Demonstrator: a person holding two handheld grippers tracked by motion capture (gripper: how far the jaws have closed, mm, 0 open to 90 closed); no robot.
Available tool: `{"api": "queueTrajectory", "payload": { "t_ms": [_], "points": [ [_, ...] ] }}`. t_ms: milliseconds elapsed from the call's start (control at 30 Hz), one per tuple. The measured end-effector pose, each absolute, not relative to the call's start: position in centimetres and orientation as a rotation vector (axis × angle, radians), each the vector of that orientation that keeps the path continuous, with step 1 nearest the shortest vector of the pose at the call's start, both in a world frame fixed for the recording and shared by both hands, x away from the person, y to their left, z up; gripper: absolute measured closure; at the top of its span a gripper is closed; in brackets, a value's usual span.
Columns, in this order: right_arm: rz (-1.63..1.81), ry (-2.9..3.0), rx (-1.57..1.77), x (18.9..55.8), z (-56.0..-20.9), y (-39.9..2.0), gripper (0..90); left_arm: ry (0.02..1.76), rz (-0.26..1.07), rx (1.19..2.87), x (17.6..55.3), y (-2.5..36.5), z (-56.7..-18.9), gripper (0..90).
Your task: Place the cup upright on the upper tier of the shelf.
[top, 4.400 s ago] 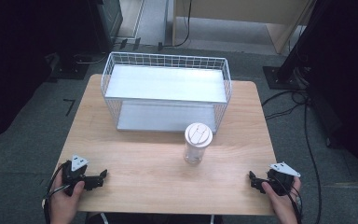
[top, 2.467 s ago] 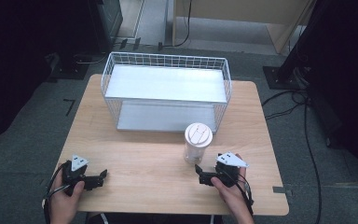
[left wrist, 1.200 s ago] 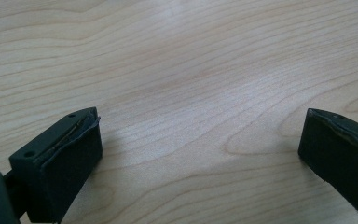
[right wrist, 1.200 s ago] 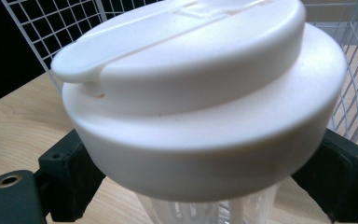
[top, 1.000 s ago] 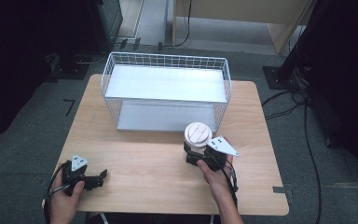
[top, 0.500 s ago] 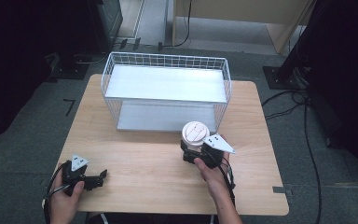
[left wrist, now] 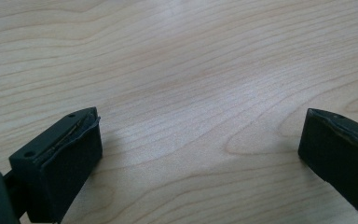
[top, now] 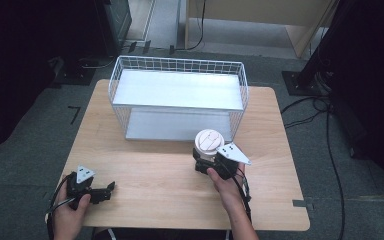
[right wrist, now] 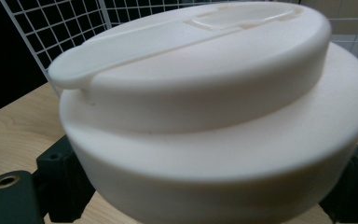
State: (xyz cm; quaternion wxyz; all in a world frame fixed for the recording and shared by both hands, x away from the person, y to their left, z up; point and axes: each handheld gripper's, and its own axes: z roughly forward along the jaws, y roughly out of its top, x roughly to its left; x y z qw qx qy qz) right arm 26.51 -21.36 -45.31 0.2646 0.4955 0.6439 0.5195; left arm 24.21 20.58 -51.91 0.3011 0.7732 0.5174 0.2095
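Right gripper [top: 206, 162] at white-lidded cup [top: 208, 145], jaws either side of cup body below lid [right wrist: 200, 93], apparently closed on it; contact hidden under lid rim in right gripper view. Cup upright on desk [top: 155, 175], just in front of white wire basket [top: 177, 100], near its right front corner. Left gripper [top: 105, 190] at desk's near left edge, jaws spread wide, nothing between them, bare wood beneath.

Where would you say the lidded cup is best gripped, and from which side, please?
Grip the cup on its body just under the lid, coming level from the person's side: it stands upright, the wire basket is close behind, and the wider lid overhangs. The right tool already straddles it there.
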Motion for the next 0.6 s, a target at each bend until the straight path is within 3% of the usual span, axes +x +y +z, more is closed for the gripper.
{"api": "queueTrajectory", "payload": {
  "t_ms": [100,600],
  "points": [
    [1.397,1.715,1.35,26.41,-45.23,-21.35,15.7,1.372,0.556,2.052,24.21,20.58,-51.9,0.0],
    [1.443,1.674,1.318,26.01,-44.68,-21.31,16.0,1.373,0.556,2.051,24.21,20.58,-51.91,0.0]
  ]
}}
